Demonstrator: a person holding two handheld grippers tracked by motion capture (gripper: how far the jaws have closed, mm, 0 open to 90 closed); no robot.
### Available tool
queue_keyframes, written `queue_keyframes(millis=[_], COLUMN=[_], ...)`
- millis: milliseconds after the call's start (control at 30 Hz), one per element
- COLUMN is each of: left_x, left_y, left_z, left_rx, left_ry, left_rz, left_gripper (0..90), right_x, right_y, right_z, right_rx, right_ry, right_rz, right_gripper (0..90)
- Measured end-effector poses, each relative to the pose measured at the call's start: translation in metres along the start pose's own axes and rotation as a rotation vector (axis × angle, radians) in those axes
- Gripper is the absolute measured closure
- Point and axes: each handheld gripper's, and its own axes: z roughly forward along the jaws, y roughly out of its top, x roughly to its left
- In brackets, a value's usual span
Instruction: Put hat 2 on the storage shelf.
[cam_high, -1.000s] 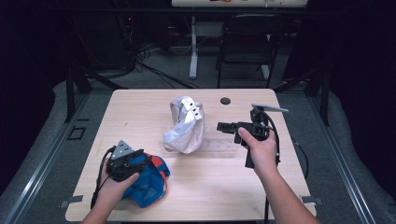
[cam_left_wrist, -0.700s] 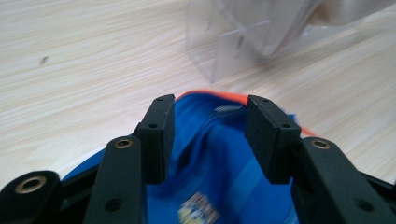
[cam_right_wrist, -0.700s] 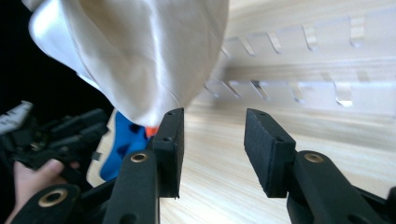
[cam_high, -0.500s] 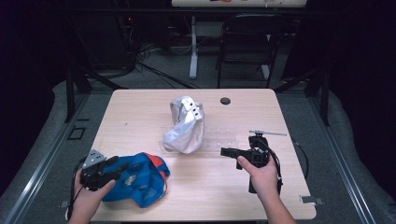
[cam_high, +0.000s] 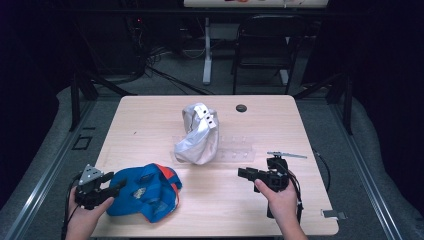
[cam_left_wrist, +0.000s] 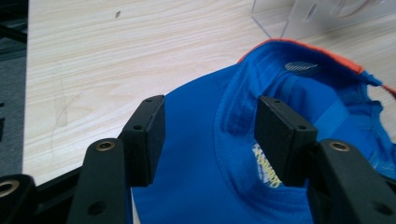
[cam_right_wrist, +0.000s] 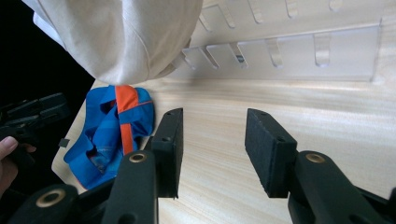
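A blue cap with orange trim (cam_high: 145, 192) lies crumpled near the table's front left. My left gripper (cam_high: 107, 189) is at the cap's left edge, open. In the left gripper view its jaws stand apart over the blue cap (cam_left_wrist: 224, 186), nothing pinched. A white cap (cam_high: 197, 132) hangs on a clear acrylic rack (cam_high: 235, 149) at mid table. My right gripper (cam_high: 245, 173) hovers open in front of the rack, pointing left. The right gripper view shows its jaws apart over bare wood, with the white cap (cam_right_wrist: 126, 37), the rack (cam_right_wrist: 299, 51) and the blue cap (cam_right_wrist: 112, 135) beyond.
The wooden table (cam_high: 150, 125) has a black round grommet (cam_high: 241, 108) at the back and a strip of tape (cam_high: 332, 214) at its front right corner. A chair (cam_high: 265, 45) and a desk leg stand behind the table. Cables trail off both front edges.
Both hands drew back toward the front edge. The left gripper slid left from on top of the blue cap to its left rim. The right gripper dropped away from the rack.
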Motion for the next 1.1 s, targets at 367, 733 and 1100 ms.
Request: queue_keyframes(millis=[367, 733, 1100], left_x=[0.013, 0.033, 0.004], left_y=[-0.014, -0.017, -0.014], left_z=[0.015, 0.030, 0.041], left_rx=[0.071, 0.076, 0.098], left_ry=[0.061, 0.010, -0.085], left_rz=[-0.001, -0.115, -0.096], left_gripper=[41.6, 38.5, 44.3], right_x=[-0.018, -0.028, -0.024], right_y=[-0.031, -0.041, -0.050], right_z=[0.014, 0.024, 0.031], right_rx=[0.025, 0.038, 0.061], right_ry=[0.010, 0.016, 0.034], right_rz=[0.044, 0.084, 0.073], right_gripper=[57.3, 56.4, 55.7])
